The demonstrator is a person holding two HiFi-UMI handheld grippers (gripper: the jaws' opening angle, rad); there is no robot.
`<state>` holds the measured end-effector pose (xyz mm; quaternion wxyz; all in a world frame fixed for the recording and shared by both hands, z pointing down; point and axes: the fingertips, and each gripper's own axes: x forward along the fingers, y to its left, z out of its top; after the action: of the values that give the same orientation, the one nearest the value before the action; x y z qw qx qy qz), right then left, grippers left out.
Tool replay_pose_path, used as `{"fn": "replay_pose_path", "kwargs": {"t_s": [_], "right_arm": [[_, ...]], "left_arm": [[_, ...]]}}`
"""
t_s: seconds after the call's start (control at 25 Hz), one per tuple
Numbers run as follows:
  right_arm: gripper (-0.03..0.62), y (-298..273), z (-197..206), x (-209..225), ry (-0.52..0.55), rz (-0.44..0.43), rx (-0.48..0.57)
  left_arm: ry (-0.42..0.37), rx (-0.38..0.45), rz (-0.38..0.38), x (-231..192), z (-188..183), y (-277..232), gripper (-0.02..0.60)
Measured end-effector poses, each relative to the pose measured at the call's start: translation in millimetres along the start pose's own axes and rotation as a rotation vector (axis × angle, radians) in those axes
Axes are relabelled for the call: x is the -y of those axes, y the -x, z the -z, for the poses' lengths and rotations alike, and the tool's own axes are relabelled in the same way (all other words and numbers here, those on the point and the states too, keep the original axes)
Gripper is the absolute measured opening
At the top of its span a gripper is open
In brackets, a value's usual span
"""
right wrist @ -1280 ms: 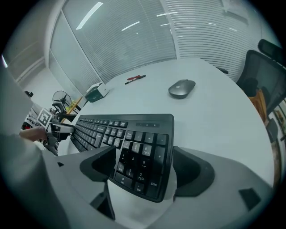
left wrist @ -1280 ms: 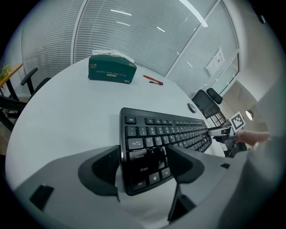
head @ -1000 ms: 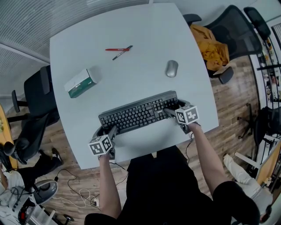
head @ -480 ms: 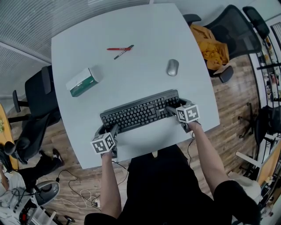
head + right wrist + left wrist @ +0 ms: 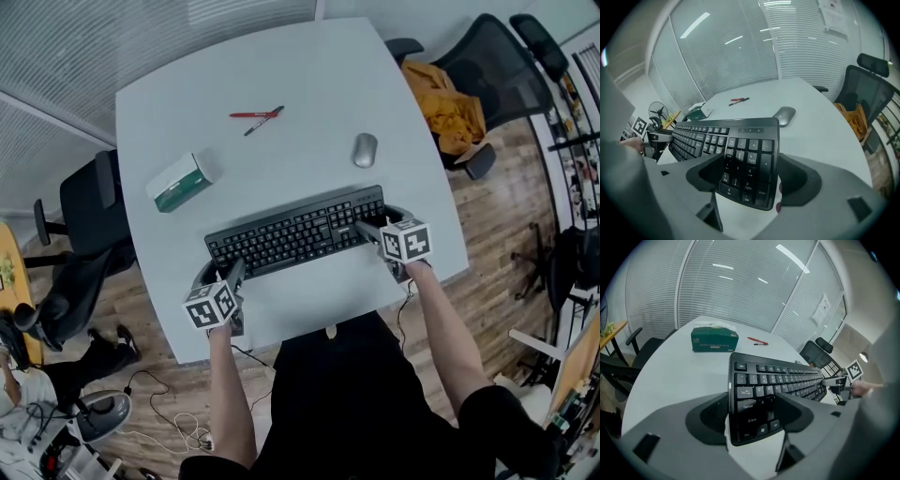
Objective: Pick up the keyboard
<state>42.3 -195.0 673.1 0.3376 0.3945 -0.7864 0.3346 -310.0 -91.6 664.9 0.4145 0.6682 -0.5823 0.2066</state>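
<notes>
Over the near edge of the white table (image 5: 309, 66), my forearms slant forward and down, holding the black keyboard (image 5: 291, 234) clear of its top, my left gripper (image 5: 222, 270) clamped on its left end, my right gripper (image 5: 380, 223), jaws just narrowed, on its number-pad end, with bare tabletop before the mouse (image 5: 365, 149) beyond.

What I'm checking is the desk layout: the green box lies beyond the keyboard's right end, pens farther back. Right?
No. In the head view the green box lies beyond the left end of the keyboard; the mouse is beyond its right end. The pens are farther back.
</notes>
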Motion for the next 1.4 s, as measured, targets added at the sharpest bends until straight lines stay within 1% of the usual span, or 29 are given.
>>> {"fn": "replay_pose_path", "kwargs": {"t_s": [0.12, 0.44, 0.68, 1.08, 1.28, 1.4], "right_arm": [[0.368, 16.1, -18.0, 1.9, 0.02, 0.007, 0.053], [0.367, 69.5, -64.7, 9.6, 0.063, 0.003, 0.203], [0.365, 110.1, -87.4, 18.7, 0.099, -0.009, 0.294], [0.36, 202.1, -144.1, 22.6, 0.202, -0.02, 0.51], [0.359, 239.3, -160.4, 23.7, 0.225, -0.027, 0.597], [0.359, 254.3, -166.8, 22.6, 0.233, -0.034, 0.628]], "left_arm": [[-0.022, 0.066, -0.019, 9.8, -22.1, 15.0, 0.29], [-0.097, 0.217, -0.057, 50.9, -74.7, 55.5, 0.29], [-0.118, 0.298, -0.08, 84.8, -94.1, 81.7, 0.29], [-0.165, 0.5, -0.092, 145.9, -141.8, 143.7, 0.291], [-0.202, 0.58, -0.1, 172.2, -160.8, 173.2, 0.291], [-0.221, 0.617, -0.11, 182.5, -167.7, 187.6, 0.291]]}}
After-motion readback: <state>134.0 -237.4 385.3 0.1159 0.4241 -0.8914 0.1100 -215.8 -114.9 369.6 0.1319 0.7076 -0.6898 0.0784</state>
